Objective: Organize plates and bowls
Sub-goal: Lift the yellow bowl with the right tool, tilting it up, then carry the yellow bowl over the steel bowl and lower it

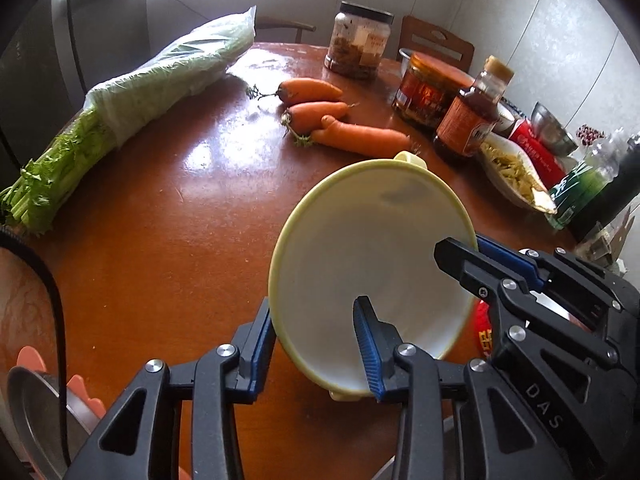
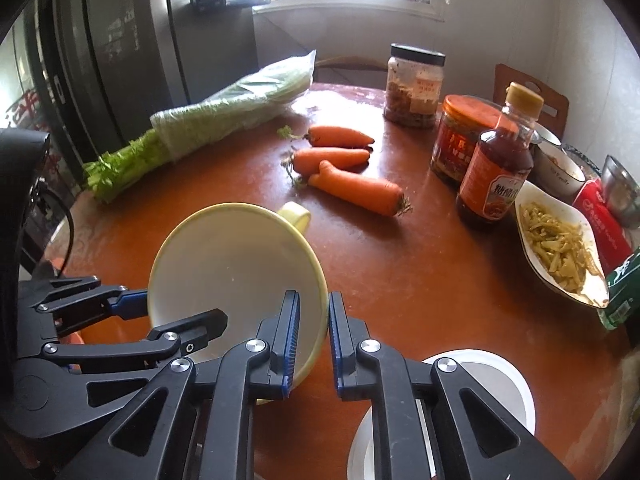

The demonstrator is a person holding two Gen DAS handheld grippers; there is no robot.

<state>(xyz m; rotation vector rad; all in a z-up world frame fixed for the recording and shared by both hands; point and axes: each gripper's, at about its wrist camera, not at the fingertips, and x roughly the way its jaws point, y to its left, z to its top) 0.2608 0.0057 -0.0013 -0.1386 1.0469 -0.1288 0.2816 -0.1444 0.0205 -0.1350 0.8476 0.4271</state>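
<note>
While clamped at the rim, noted bowl (image 1: 360,260) tilted steeply at the near part of the table (image 1: 180,240).

Recorded right tongs (image 2: 312,332) closed tight on the rim, one pad inside the wall, one outside. Found left tongs (image 1: 316,344) straddling the opposite rim: outer finger (image 1: 262,340) against the wall, inner finger (image 1: 368,344) within the hollow; cannot tell whether that pad presses. Saw bowl pale yellow, empty, with a small handle at far rim and another at near rim; cannot tell whether lower edge rests on table. Logged beyond it three carrots (image 1: 344,120) lying close together, bagged celery (image 1: 120,100) far left, jars and sauce bottle (image 1: 468,120) at right, beside an oval dish (image 2: 560,248) of yellow shreds. Noted white round dish (image 2: 500,380) just under right tongs.
</note>
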